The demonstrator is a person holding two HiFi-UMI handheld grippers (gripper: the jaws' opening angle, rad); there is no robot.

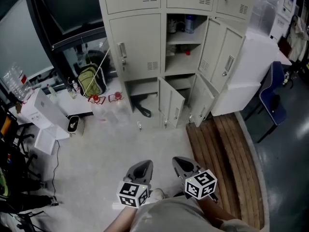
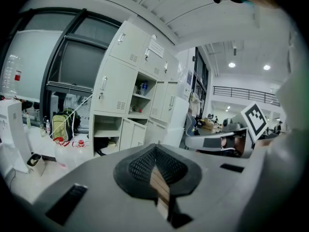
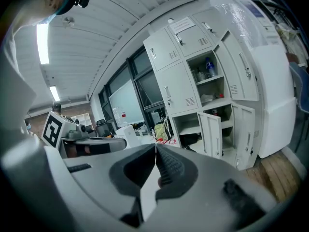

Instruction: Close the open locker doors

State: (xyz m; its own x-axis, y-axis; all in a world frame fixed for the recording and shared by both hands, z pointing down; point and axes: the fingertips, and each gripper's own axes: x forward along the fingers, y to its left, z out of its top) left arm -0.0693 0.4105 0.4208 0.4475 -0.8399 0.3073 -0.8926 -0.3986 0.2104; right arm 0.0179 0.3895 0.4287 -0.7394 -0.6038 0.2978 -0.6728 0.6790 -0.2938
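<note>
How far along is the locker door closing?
Done: nothing that shows. Of the lower rows, only the middle-left door is shut.
In hand: nothing. The left tool and right tool are both shut and empty, held low and well short of the lockers.
Left: at least the open middle-row door, the bottom middle door and the bottom right door.

Pale floor [image 1: 111, 144]; wooden planks [image 1: 227, 149] just right of the right tool [image 1: 183, 164]; dark window [image 1: 63, 8] far ahead-left; blue chair [image 1: 273, 93] farther right.
</note>
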